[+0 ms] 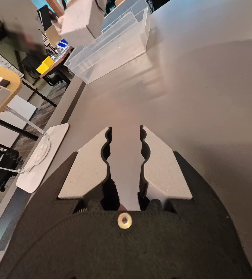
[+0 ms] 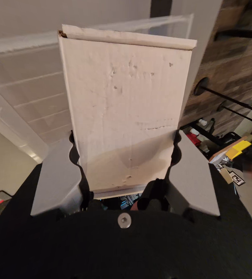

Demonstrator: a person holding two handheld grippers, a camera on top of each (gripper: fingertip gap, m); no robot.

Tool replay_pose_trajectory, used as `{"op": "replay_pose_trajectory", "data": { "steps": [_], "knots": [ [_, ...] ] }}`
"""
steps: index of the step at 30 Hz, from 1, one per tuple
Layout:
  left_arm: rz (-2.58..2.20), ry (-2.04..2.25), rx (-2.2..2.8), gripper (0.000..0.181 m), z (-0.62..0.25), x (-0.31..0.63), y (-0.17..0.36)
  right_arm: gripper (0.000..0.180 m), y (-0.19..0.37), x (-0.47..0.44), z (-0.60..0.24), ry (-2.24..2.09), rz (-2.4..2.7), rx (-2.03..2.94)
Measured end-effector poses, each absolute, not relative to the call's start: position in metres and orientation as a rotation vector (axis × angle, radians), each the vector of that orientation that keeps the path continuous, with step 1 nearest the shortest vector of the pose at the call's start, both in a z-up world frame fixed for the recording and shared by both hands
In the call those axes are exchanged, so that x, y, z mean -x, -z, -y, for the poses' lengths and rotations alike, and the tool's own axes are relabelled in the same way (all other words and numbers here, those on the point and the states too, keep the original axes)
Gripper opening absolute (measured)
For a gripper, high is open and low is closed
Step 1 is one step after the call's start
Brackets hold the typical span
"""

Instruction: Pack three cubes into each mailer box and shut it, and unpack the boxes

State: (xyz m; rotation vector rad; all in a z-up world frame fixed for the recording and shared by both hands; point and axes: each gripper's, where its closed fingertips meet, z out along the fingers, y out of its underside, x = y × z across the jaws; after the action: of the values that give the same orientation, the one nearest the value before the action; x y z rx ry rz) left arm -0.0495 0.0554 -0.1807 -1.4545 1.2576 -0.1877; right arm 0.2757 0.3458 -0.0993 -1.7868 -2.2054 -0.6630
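My right gripper [image 2: 124, 132] is shut on a closed white mailer box [image 2: 126, 98], gripping it by its two sides and holding it in the air over a clear plastic bin [image 2: 24, 93]. The same box [image 1: 78, 25] shows blurred at the top of the left wrist view, above the clear bin [image 1: 107, 55]. My left gripper [image 1: 125, 128] is open and empty, low over the grey table [image 1: 182, 120], well short of the bin. No cubes are in view.
A white card with a clear stand [image 1: 42, 157] lies at the table's left edge. Past the edge are a wooden side table [image 1: 4, 84], yellow blocks [image 1: 44, 66] on a far desk, and floor clutter [image 2: 205, 135].
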Motion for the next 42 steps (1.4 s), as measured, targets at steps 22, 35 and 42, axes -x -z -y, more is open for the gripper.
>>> {"op": "replay_pose_trajectory", "data": {
  "steps": [22,35,42],
  "knots": [
    [-1.342,0.230,1.473,0.056,-0.052,0.037,0.200,0.124,0.088,-0.249,-0.375,0.796,2.057,1.632],
    [-1.157,-0.229,1.321,0.086,-0.054,0.121,0.075,0.090,0.132,-0.032,-0.114,0.086,2.005,1.145],
    [-1.239,-0.422,1.698,0.077,-0.093,0.267,0.073,0.090,0.196,0.025,-0.078,-0.255,1.965,1.212]
  ]
}}
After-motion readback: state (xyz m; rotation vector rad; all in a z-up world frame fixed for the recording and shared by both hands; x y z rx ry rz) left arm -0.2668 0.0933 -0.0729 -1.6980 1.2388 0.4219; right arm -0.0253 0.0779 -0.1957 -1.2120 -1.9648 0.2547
